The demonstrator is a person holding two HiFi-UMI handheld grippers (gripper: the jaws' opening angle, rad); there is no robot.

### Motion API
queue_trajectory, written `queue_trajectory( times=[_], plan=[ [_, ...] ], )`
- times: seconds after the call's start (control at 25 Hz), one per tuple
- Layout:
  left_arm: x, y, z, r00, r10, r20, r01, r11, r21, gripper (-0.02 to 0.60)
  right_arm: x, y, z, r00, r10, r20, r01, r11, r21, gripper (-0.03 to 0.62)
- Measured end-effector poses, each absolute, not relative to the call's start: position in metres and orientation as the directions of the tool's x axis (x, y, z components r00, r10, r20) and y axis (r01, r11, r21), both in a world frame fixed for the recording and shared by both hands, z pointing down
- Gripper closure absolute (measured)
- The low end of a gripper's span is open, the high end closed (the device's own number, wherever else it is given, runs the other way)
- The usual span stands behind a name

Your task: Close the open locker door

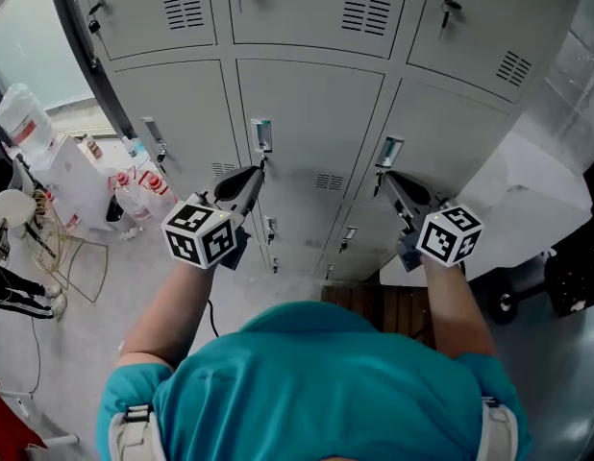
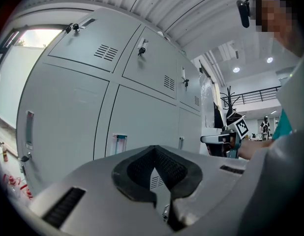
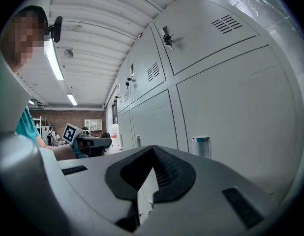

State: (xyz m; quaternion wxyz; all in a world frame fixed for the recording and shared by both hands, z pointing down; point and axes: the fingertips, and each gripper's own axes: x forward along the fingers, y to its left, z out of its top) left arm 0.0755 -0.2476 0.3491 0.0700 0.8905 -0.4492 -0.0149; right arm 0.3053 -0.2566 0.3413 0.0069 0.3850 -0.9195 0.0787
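A bank of grey lockers [image 1: 307, 94] stands in front of me, and each door has a vent and a small handle. All doors I can see lie flush with the frame; none stands visibly ajar. My left gripper [image 1: 255, 173] is shut and empty, its tip just below the handle [image 1: 261, 137] of the middle door. My right gripper [image 1: 385, 175] is also shut and empty, close under the handle [image 1: 389, 152] of the door to the right. In the left gripper view the jaws [image 2: 154, 149] meet in front of a closed door [image 2: 142, 122]. The right gripper view shows the jaws [image 3: 153, 149] together in the same way.
A white stand [image 1: 71, 176] with bottles [image 1: 134, 195] and a wire frame [image 1: 71, 257] sit on the floor to the left. A white table [image 1: 528, 205] and a dark wheeled cart [image 1: 566, 277] are on the right. The lockers' dark left edge [image 1: 81, 36] runs up beside a window.
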Motion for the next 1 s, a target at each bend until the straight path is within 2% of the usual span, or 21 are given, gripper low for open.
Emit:
queue_trajectory(
  times=[1.0],
  plan=[
    [0.0792,-0.2424,0.3547,0.588,-0.807,0.057,-0.804,-0.577,0.143,0.578,0.312,-0.251,0.3512,-0.696,-0.709,0.113,-0.718,0.689,-0.101,0.595]
  ],
)
